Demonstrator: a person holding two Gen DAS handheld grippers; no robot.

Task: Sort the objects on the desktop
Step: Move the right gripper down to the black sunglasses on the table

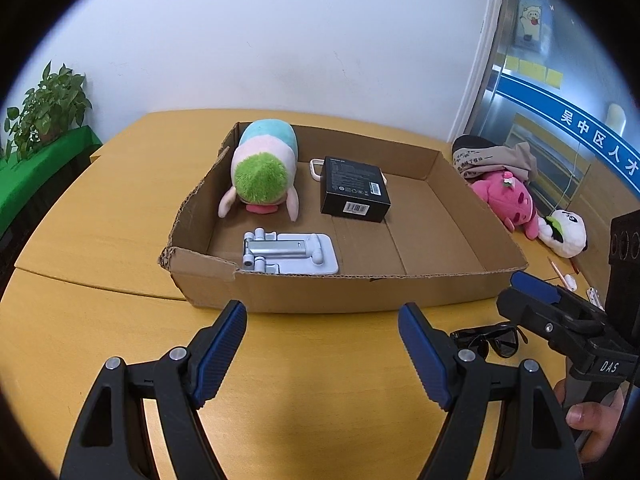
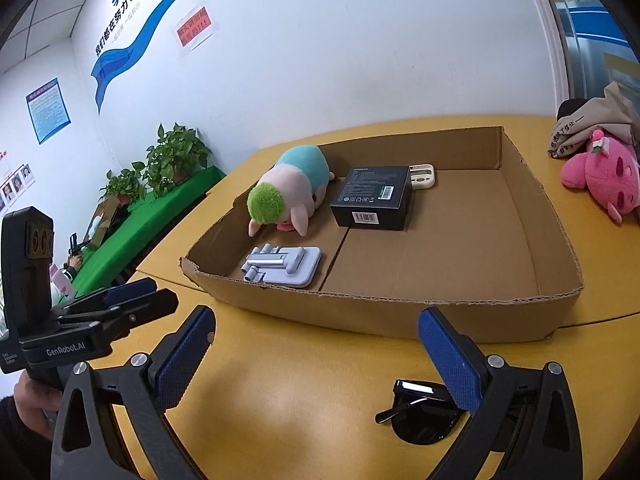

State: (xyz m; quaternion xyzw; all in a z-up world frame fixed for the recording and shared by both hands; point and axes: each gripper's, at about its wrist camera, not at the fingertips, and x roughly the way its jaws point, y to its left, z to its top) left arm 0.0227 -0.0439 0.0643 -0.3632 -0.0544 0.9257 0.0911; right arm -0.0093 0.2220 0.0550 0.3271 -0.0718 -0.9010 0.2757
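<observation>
A shallow cardboard box [image 1: 320, 294] [image 2: 360, 314] lies on the yellow table. Inside it are a plush with a green head [image 1: 262, 168] [image 2: 292, 184], a black carton [image 1: 354, 188] [image 2: 374, 196], a grey phone stand [image 1: 288, 254] [image 2: 284, 266] and a small white item [image 1: 316, 168] [image 2: 422, 174] behind the carton. Black sunglasses [image 1: 492, 338] [image 2: 420, 416] lie on the table in front of the box. My left gripper [image 1: 322, 312] hovers open and empty before the box's front wall. My right gripper [image 2: 316, 314] is open too, its right finger just over the sunglasses.
A pink plush [image 1: 508, 200] [image 2: 604, 176], a white plush [image 1: 564, 232] and a bundle of cloth [image 1: 492, 156] [image 2: 588, 124] lie right of the box. Pens [image 1: 564, 276] lie near the table's right edge. Potted plants [image 2: 176, 156] stand on a green shelf at the left.
</observation>
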